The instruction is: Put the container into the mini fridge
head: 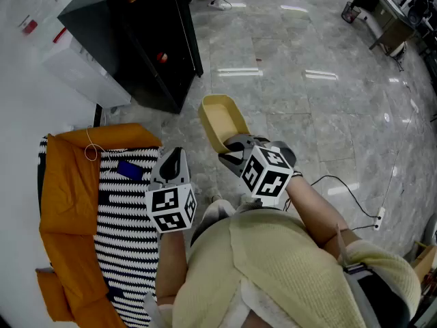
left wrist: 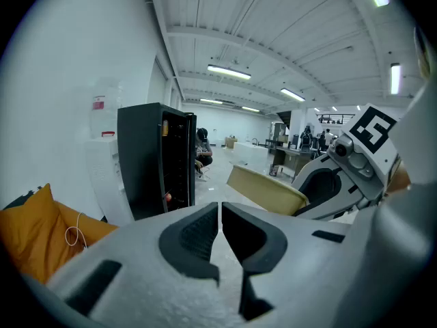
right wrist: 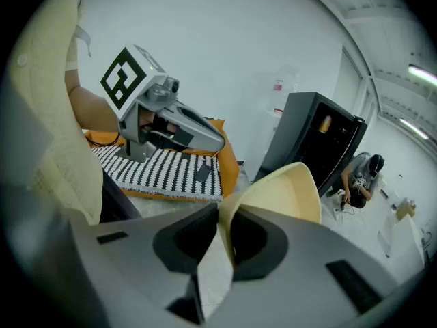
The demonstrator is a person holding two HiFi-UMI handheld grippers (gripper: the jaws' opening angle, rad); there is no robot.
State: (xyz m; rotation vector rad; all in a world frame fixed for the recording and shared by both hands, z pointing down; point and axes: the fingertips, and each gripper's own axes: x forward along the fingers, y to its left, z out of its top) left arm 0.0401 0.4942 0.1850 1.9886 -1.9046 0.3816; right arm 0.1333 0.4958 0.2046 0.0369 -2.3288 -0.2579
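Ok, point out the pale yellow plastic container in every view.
Head view: pale yellow plastic container, centre of picture.
Left gripper view: right of centre, beyond the jaws.
Right gripper view: centre, rim clamped in the right gripper.
Shared landmark: the black mini fridge.

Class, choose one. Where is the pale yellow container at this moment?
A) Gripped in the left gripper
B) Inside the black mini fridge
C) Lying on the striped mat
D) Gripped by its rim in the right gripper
D: the right gripper has its jaws closed on the rim of the container, still short of the mini fridge, while the left gripper is shut on nothing.
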